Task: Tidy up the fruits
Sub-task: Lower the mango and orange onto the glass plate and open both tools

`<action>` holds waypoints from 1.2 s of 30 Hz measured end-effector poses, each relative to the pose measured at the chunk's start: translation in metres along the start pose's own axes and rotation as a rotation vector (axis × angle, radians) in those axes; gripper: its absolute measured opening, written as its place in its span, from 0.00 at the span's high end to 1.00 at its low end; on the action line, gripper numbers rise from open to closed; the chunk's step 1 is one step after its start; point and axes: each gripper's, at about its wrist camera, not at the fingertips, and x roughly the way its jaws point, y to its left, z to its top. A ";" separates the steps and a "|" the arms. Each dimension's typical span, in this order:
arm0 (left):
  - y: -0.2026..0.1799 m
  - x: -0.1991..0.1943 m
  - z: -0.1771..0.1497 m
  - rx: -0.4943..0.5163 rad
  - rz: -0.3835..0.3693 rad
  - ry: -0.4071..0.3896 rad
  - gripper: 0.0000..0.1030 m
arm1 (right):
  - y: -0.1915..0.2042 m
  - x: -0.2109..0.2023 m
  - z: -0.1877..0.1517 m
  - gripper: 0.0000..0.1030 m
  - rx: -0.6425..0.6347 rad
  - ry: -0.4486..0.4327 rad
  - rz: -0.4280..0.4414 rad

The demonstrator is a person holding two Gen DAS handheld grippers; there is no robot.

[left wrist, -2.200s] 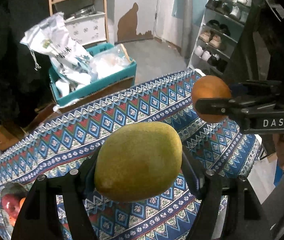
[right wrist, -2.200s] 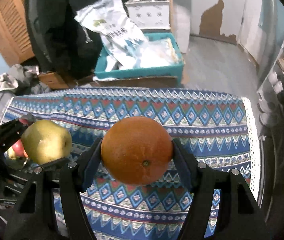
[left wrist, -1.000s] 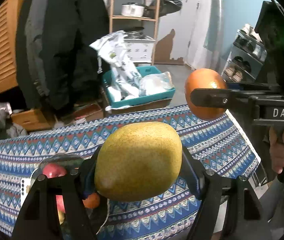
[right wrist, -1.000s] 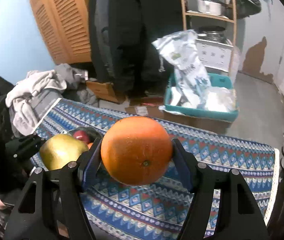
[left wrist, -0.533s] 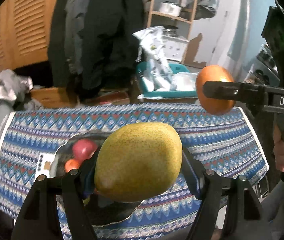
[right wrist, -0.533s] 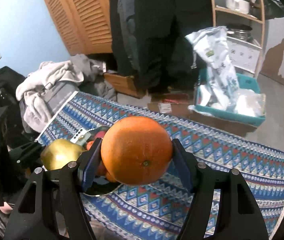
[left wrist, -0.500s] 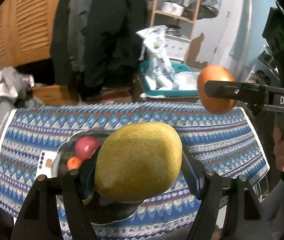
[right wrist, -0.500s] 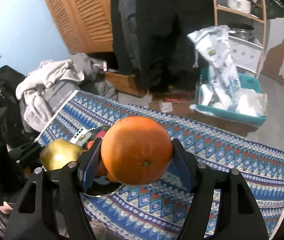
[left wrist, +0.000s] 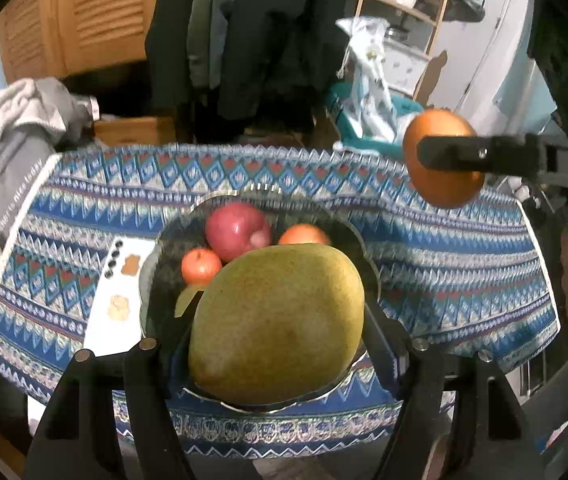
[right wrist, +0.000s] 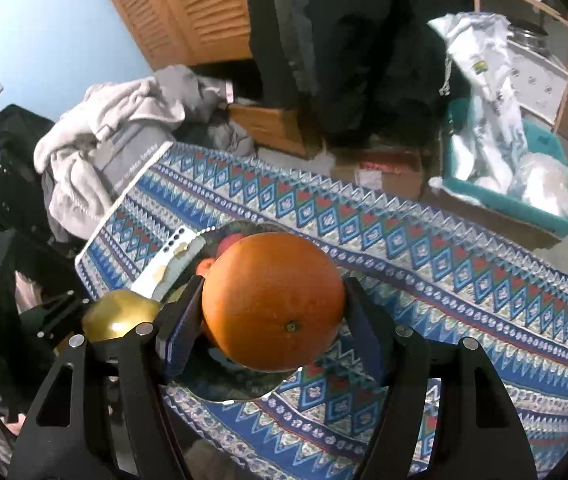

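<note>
Two fruits held over the bowl, ready to go in.

The left gripper [left wrist: 280, 354], low centre of its view, has its jaws clamped on a mango [left wrist: 278, 322] above the bowl [left wrist: 364, 246], where an apple [left wrist: 236, 230] and small oranges already lie. The right gripper [right wrist: 272, 330] grips an orange [right wrist: 274, 300] over the same bowl on the patterned tabletop [right wrist: 464, 280], likely for release together.

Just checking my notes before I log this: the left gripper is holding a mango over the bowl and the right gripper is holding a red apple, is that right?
Not quite. The right gripper holds an orange, not a red apple, as the right wrist view shows. The left gripper does hold the mango over the bowl.
</note>
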 end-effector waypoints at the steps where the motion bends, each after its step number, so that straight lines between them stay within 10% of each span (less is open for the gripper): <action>1: 0.001 0.004 -0.002 -0.002 0.001 0.012 0.28 | 0.001 0.004 -0.001 0.33 -0.001 0.009 0.002; 24: 0.011 0.069 -0.028 -0.061 -0.015 0.221 0.28 | 0.002 0.095 -0.034 0.33 0.020 0.200 0.026; 36: 0.022 0.053 -0.014 -0.109 -0.025 0.152 0.28 | -0.004 0.112 -0.039 0.32 0.062 0.233 0.025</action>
